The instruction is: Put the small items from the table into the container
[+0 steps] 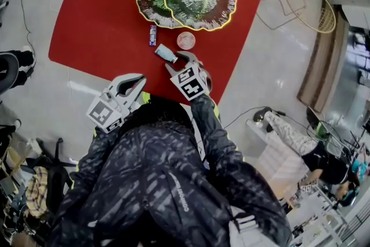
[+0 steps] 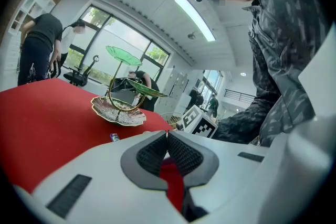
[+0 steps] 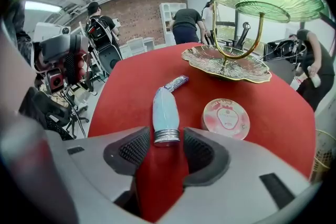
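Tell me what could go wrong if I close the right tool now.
The right tool stands open around only the silver cap end of the tube, so a squeeze there may shoot the tube forward or let it droop when lifted. The round tin lies close beside the tube; the tool's outer side could nudge it.

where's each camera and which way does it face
head view: on the person's head, steeply down at the red table; sleeves, left gripper, right gripper show
left gripper view: rides that gripper, facing across the table to the tiered tray; shut jaws show
right gripper view: rides that gripper, tilted down at the blue tube; open jaws show
shared: all see the tray
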